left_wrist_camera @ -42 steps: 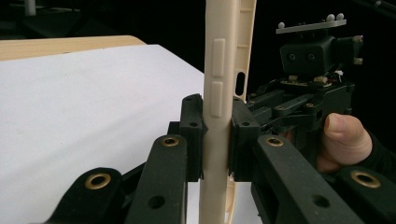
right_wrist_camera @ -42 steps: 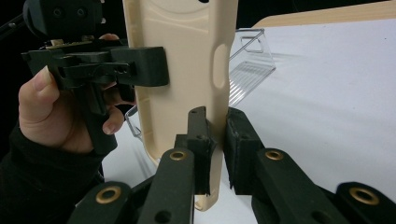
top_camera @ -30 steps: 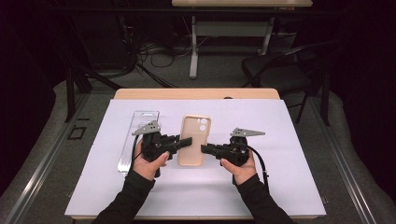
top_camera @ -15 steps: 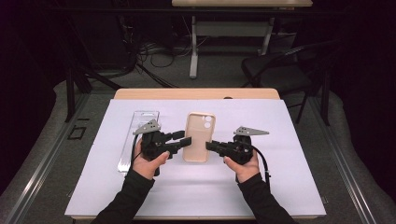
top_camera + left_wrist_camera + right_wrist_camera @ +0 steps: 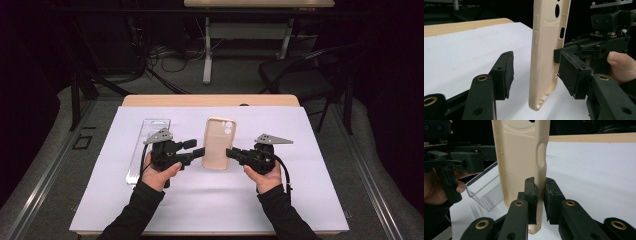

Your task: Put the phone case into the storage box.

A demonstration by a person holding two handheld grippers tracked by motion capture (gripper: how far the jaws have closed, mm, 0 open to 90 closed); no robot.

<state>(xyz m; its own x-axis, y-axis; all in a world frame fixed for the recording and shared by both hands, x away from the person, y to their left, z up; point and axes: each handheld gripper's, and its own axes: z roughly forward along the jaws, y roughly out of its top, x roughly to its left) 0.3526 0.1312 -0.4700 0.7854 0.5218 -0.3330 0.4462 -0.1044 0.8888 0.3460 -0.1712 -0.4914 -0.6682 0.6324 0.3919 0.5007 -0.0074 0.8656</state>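
Note:
A beige phone case [image 5: 218, 142] is held on end just above the white sheet, its camera cutouts uppermost. My right gripper [image 5: 231, 152] is shut on the case's lower right edge; in the right gripper view the pads [image 5: 531, 195] press both faces of the case [image 5: 521, 157]. My left gripper [image 5: 196, 148] stands at the case's left edge, and its jaws have just been opening. In the left gripper view the case [image 5: 546, 50] stands between the spread pads [image 5: 505, 72], which do not press on it.
A clear plastic tray [image 5: 155, 125] lies on the white sheet [image 5: 320, 190] behind my left hand, and it also appears as the clear tray [image 5: 486, 192] in the right gripper view. The table's wooden back edge [image 5: 210, 100] borders the sheet. Chairs and cables stand on the floor beyond.
The left gripper's jaws have spread apart and let go of the case. The case has shifted slightly right and up, still in the right gripper.

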